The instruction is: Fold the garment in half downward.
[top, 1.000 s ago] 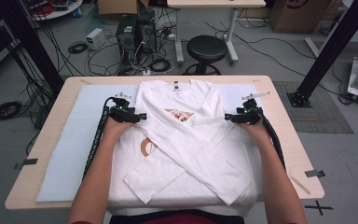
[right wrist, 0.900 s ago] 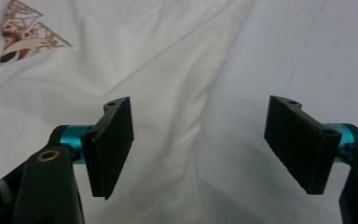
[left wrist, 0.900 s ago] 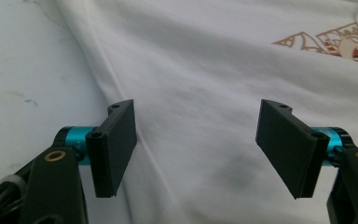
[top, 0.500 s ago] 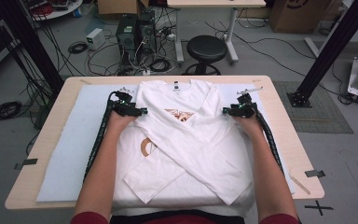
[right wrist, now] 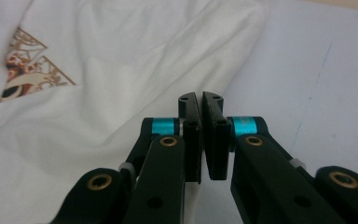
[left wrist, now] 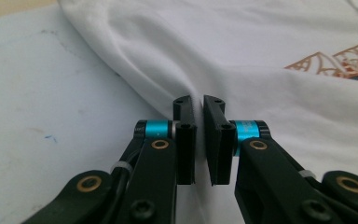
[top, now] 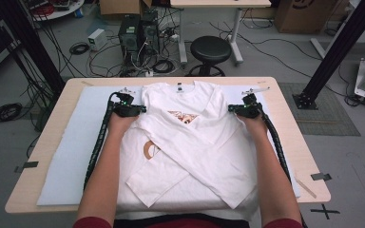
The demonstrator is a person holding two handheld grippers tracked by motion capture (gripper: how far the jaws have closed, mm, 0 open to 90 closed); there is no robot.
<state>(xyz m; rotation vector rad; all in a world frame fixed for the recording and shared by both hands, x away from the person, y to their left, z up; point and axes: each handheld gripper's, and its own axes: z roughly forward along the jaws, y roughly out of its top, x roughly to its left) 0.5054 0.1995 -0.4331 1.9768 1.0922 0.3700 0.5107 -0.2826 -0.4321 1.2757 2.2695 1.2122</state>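
White shirt (top: 190, 147) lies flat in the middle of the table (top: 285, 118), on top of a pale blue sheet (top: 71, 152). Its neck points away from the person, and its two long sleeves are folded across the front so they cross each other. A brown and gold picture (top: 183, 116) peeks out near the top where the sleeves meet.

At the shirt's left shoulder edge sits the left gripper (top: 142, 109). In the left gripper view, its two black jaws have just been closing, and now they pinch a fold of the white cloth (left wrist: 199, 100) between them, right where the shirt meets the sheet.

At the shirt's right shoulder edge sits the right gripper (top: 230, 108). In the right gripper view, its jaws have just been closing too, and they stand almost together, nipping the edge of the cloth (right wrist: 200, 95) at the line between shirt and sheet.

Both grippers point inward, toward each other, with the shirt's chest between them. The person's bare forearms (top: 107, 161) lie along the two sides of the shirt.

Behind the table stand a round black stool (top: 210, 49) and two dark computer boxes (top: 138, 31) with many cables on the floor.
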